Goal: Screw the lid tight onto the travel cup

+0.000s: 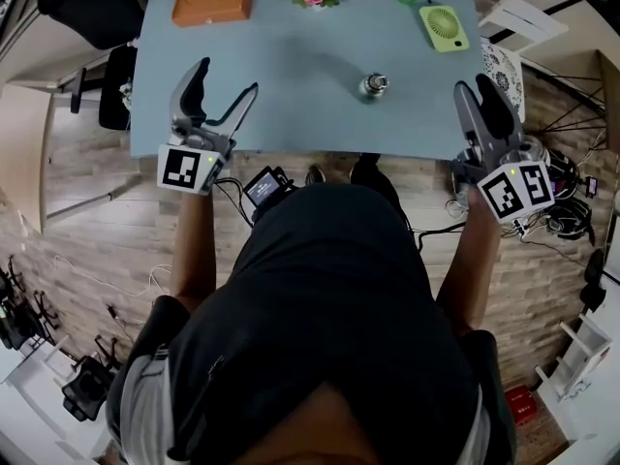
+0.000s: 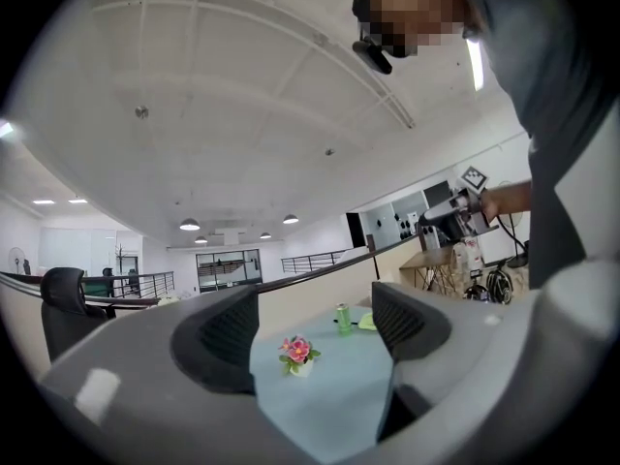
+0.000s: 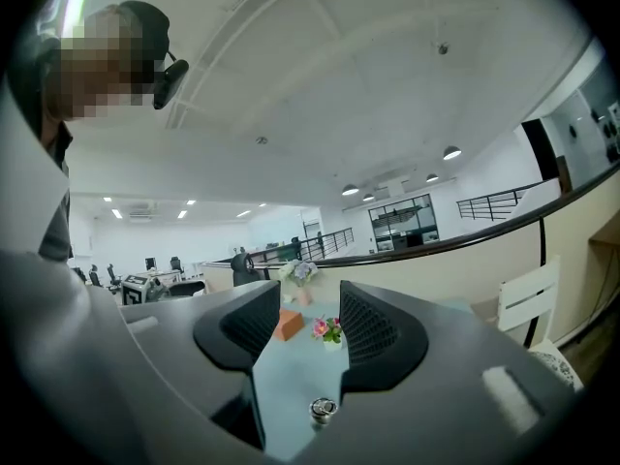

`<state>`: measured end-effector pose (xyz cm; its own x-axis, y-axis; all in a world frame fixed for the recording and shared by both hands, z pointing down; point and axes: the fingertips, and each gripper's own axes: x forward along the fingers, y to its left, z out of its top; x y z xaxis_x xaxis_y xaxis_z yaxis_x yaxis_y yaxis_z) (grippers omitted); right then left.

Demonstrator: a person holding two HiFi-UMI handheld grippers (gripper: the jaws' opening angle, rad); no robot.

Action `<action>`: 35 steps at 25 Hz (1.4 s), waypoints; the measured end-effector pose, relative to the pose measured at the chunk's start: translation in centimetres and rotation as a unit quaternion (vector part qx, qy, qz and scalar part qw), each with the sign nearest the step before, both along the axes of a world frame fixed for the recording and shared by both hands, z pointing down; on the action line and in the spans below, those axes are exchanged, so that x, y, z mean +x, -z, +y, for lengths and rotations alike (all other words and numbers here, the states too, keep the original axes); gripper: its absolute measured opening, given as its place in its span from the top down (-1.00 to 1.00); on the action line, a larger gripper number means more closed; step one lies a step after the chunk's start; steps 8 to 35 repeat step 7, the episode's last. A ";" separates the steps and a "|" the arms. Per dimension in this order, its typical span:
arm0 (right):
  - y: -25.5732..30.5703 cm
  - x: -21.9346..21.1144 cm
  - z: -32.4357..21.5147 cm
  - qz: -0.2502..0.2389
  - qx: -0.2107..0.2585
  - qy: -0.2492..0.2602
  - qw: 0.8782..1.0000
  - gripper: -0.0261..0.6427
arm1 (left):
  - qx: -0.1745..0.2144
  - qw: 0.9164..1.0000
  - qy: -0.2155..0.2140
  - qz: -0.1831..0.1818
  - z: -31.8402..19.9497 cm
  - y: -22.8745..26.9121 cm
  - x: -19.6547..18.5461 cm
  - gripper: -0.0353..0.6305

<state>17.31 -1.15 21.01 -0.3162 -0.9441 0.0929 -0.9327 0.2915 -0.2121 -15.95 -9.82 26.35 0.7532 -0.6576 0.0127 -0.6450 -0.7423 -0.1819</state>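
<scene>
On the table (image 1: 291,66), at 9 o'clock from the right gripper (image 1: 475,83) and nearer it than the left gripper (image 1: 229,77), the cup (image 1: 374,85) stands upright; both grippers' jaws are apart, holding nothing.

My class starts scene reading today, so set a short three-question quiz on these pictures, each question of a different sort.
1. Which thing stands nearest the person's edge of the table? A orange box, B travel cup, C green fan.
2. True or false: the left hand-held gripper grips the travel cup.
3. Fill in: the right hand-held gripper's jaws stand ____.
Key: 1 B; 2 false; 3 apart.
</scene>
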 end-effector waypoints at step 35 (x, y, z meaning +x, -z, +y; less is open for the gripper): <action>0.0 -0.1 1.1 -0.002 -0.001 -0.007 1.000 0.35 | -0.010 1.000 -0.012 -0.001 1.5 -0.4 0.4 -0.36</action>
